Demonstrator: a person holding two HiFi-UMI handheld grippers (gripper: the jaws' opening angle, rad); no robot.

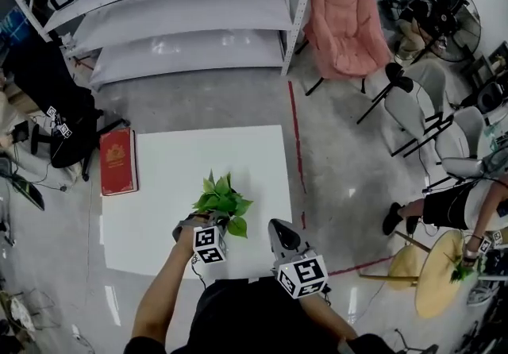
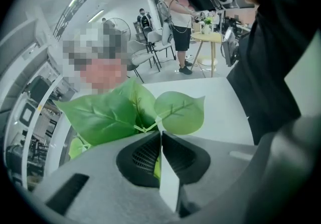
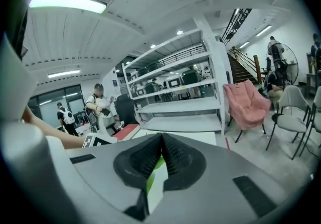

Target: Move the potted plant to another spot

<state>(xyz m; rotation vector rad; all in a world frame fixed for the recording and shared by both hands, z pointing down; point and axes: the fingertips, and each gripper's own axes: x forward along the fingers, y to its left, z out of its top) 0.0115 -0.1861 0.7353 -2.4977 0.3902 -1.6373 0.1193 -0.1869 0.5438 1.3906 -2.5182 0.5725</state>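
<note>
The potted plant [image 1: 222, 202] shows as a tuft of green leaves over the near part of the white table [image 1: 159, 170]. Its pot is hidden under the leaves and my left gripper [image 1: 203, 225]. In the left gripper view the jaws stand together, and the leaf stems [image 2: 150, 126] come out right at the left gripper's [image 2: 161, 133] tips. Broad leaves [image 2: 108, 112] spread just beyond them. My right gripper [image 1: 279, 230] hovers past the table's near right corner. Its jaws are shut with nothing in them. In its own view the right gripper [image 3: 162, 136] points nearly level toward the shelves.
A red book [image 1: 118, 160] lies at the table's left edge. Grey shelving [image 1: 182, 19] stands behind the table, with a pink chair [image 1: 345, 23] to its right. A red floor line [image 1: 295, 138] runs along the table's right side. At the right are grey chairs, a seated person [image 1: 444, 205] and a round yellow table [image 1: 440, 273].
</note>
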